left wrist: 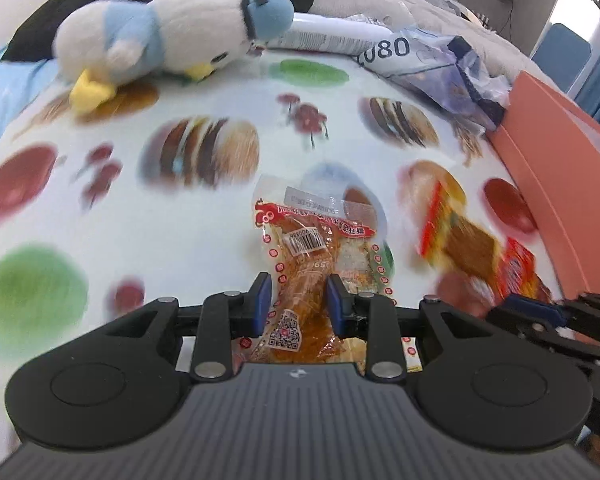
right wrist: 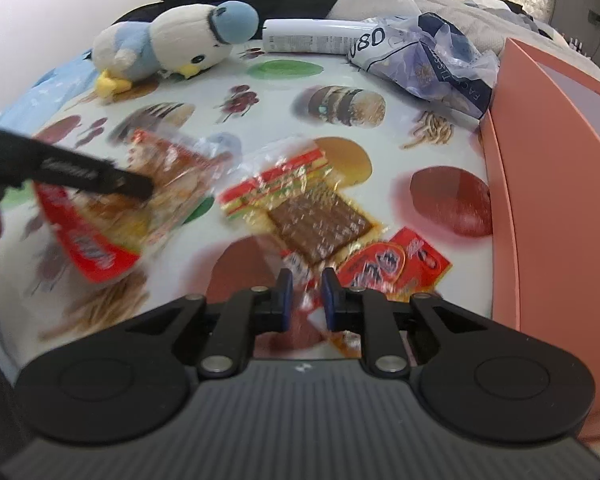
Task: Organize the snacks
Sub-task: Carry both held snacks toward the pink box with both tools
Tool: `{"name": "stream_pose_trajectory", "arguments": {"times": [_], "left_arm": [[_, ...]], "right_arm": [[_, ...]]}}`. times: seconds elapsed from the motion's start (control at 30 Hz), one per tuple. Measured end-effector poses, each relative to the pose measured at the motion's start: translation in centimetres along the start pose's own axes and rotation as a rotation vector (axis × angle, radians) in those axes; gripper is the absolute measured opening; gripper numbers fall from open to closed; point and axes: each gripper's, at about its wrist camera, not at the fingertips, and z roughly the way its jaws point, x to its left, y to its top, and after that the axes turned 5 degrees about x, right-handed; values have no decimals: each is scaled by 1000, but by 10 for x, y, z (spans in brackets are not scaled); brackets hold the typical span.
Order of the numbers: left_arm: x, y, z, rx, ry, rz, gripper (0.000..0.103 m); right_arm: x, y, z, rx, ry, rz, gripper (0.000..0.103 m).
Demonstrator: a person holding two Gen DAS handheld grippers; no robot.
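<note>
My left gripper [left wrist: 299, 304] is shut on a clear snack pack with an orange-brown piece and red print [left wrist: 316, 256], held just above the food-print cloth [left wrist: 220, 232]. In the right wrist view that pack [right wrist: 140, 208] hangs under the left gripper's fingers [right wrist: 100, 178]. My right gripper [right wrist: 304, 294] is shut on the corner of a clear pack with a brown slab and a red-yellow striped top [right wrist: 312, 220]. That pack also shows blurred in the left wrist view [left wrist: 460, 232]. A small red packet [right wrist: 396, 266] lies next to it.
A salmon-pink box [right wrist: 548, 184] stands along the right edge, and also shows in the left wrist view [left wrist: 556, 168]. A blue and white plush bird [right wrist: 172, 46], a white tube [right wrist: 312, 36] and a crumpled tissue bag [right wrist: 432, 64] lie at the back. Dark clothing lies behind them.
</note>
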Motion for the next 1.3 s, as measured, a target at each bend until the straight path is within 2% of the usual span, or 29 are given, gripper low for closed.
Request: {"name": "stream_pose_trajectory", "arguments": {"times": [0.2,0.3,0.37,0.43,0.6,0.77,0.9,0.97,1.13,1.3], "left_arm": [[3,-33,-21,-12,10,-24,34],[8,-35,-23,-24,10,-41,34],[11,-34,-24,-34,25,-45,34],[17,-34,-23,-40,17,-60,34],[29,-36,-29,-51,3,-98,34],[47,-42,-37,-62,-1,-140,34],[60,-46,-42,-69,-11,-176,34],[62,-47,-43,-72,-15,-181,34],[61,-49,-44,-77,-17,-180,34],[59,-49,-43,-78,-34,-182,34]], "right_arm": [[6,-14,-15,-4,8,13,19],[13,-14,-22,-42,-17,7,26],[20,-11,-24,-77,-28,-25,57],[28,-6,-24,-113,-51,-58,73],[50,13,-3,-163,-119,-125,73],[71,27,23,-157,-187,-215,71],[85,30,36,-154,-281,-275,67],[92,31,39,-155,-336,-307,57],[99,32,47,-143,-446,-357,46],[96,27,49,-141,-548,-394,46]]}}
